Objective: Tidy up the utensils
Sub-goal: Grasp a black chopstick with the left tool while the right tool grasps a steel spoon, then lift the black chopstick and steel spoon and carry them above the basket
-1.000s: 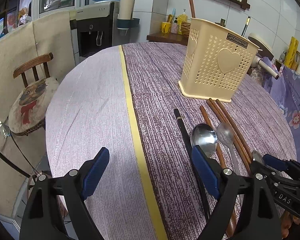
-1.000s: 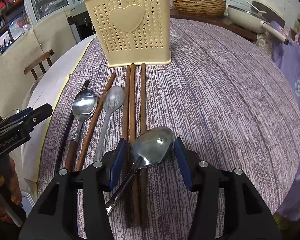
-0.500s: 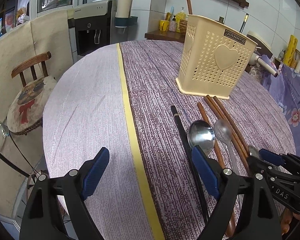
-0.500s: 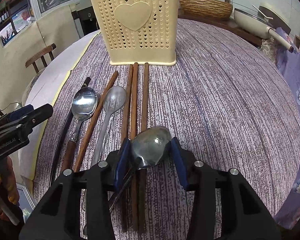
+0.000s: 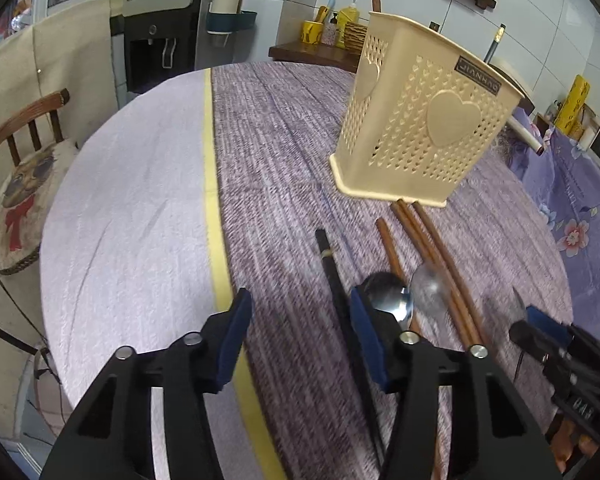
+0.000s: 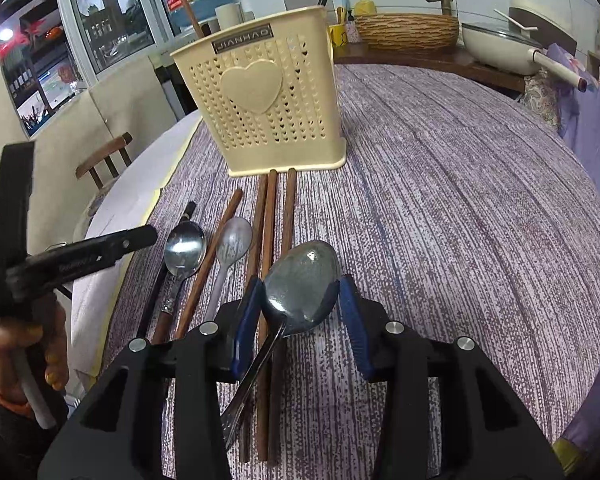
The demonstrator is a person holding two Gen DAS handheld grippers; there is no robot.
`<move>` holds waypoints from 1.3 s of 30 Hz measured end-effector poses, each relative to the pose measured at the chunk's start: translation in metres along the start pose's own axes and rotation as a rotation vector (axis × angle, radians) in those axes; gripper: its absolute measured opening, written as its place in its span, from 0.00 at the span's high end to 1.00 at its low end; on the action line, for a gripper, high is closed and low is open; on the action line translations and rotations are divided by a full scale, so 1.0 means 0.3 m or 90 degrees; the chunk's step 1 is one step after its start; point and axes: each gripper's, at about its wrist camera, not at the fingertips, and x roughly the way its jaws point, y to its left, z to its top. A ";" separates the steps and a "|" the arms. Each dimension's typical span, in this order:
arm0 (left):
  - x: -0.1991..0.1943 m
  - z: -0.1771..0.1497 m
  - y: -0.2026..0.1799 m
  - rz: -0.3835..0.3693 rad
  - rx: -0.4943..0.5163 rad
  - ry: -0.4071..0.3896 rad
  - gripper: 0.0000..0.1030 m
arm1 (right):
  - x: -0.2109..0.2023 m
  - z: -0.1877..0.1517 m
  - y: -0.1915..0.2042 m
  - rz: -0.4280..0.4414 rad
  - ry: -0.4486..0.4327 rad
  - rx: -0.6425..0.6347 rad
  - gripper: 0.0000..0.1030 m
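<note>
A cream perforated utensil holder (image 6: 266, 106) with a heart stands on the round table; it also shows in the left wrist view (image 5: 424, 128). Before it lie several brown chopsticks (image 6: 270, 216), a black chopstick (image 5: 334, 276) and two metal spoons (image 6: 185, 246) (image 6: 233, 240). My right gripper (image 6: 298, 312) is shut on a large metal spoon (image 6: 302, 282) and holds it tilted above the chopsticks. My left gripper (image 5: 298, 330) is open and empty, low over the cloth left of the spoons.
The table has a purple striped cloth (image 6: 440, 200) with a yellow band (image 5: 214, 216). A wooden chair (image 5: 20, 160) stands at the left. A counter with a woven basket (image 6: 408, 32) and a white pan (image 6: 500, 48) lies behind.
My right gripper has closed on the large spoon and lifted it. My left gripper has narrowed and shifted right toward the utensils.
</note>
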 end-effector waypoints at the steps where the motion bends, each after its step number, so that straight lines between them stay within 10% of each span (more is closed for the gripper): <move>1: 0.008 0.013 -0.004 -0.008 -0.001 0.004 0.58 | -0.003 0.000 0.003 -0.001 -0.003 -0.003 0.60; 14: 0.124 0.059 -0.098 0.038 0.062 0.061 0.90 | -0.006 -0.006 0.006 -0.011 -0.012 -0.015 0.60; 39: 0.070 0.066 -0.107 0.047 0.062 0.000 0.92 | -0.045 0.018 -0.008 0.011 -0.064 -0.015 0.61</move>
